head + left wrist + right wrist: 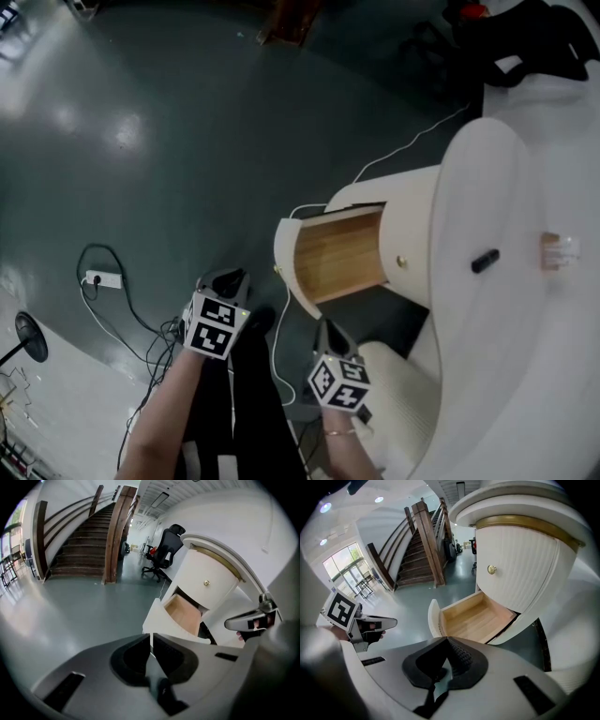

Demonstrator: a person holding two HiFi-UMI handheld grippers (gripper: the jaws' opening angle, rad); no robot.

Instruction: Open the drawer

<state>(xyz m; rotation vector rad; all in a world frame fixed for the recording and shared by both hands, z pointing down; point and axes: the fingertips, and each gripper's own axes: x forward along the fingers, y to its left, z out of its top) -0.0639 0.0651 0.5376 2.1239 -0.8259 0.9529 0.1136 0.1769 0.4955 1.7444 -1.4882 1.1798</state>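
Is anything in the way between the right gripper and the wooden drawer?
Nothing visible is. The drawer stands pulled out just ahead of the right gripper, whose jaws are shut and empty, with only open space between them.

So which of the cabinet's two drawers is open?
The lower drawer, pulled out with its bare wooden inside showing; the upper drawer, with the brass knob, sits shut.

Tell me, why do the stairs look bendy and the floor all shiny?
Left gripper view: the wide lens bows the stairs and leaves black corners. Head view: pale glare patches sit on the glossy grey floor. Right gripper view: the open drawer looks sharp, while the windows wash out bright.
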